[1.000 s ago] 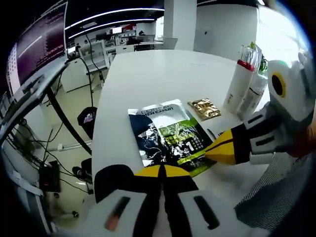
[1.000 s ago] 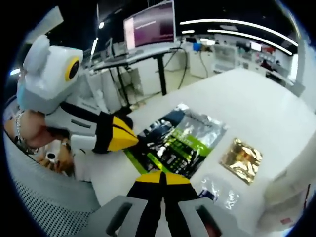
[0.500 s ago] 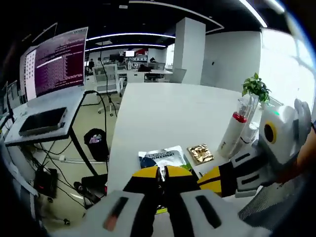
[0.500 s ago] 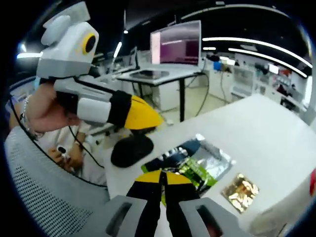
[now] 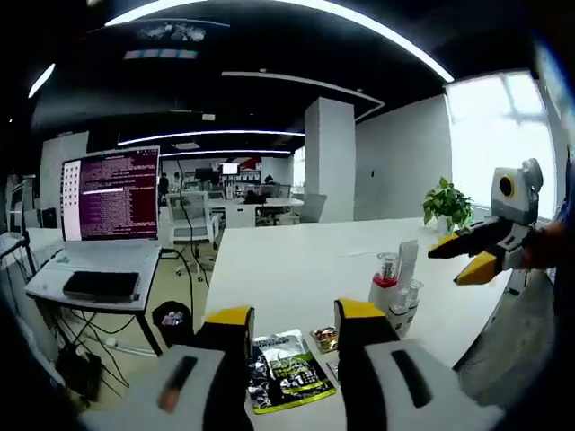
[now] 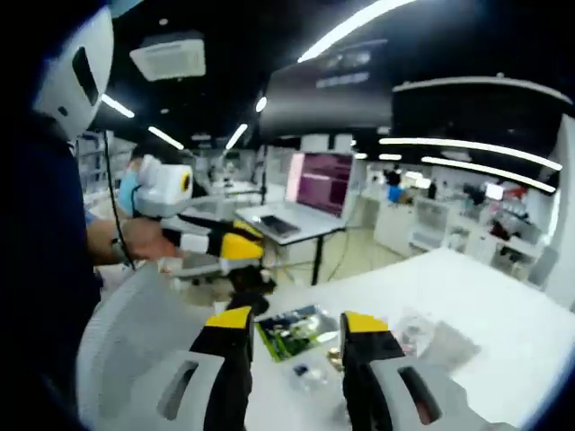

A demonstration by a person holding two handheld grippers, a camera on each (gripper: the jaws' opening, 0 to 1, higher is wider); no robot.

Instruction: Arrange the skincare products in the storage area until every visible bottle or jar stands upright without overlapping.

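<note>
Left gripper (image 5: 292, 323): jaws spread apart, nothing between them; held high and back from the worktop (image 5: 296, 260), likely pulled off to take stock of the layout.
Right gripper (image 6: 296, 328): jaws likewise parted and empty, raised above the near edge of the worktop (image 6: 503, 332); it also appears at the far right of the left gripper view, lifted clear.
Green-and-dark sachet (image 5: 287, 377): lies flat just beyond the left gripper's jaws, near edge of the worktop; flat pack, so it has no way to stand.
Gold sachet (image 5: 325, 338): flat, just right of the green one, apart from it.
Red-banded bottle (image 5: 384, 285): upright, right of the sachets, with a clear-topped bottle (image 5: 409, 292) close beside it; whether they touch, cannot tell.
Potted plant (image 5: 446, 205): far right, well apart.
Laptop (image 5: 106, 224): on a separate desk, left.
Judgement: bottles look upright already; sachets flat and not overlapping, so hands seem withdrawn to keep everything visible.
</note>
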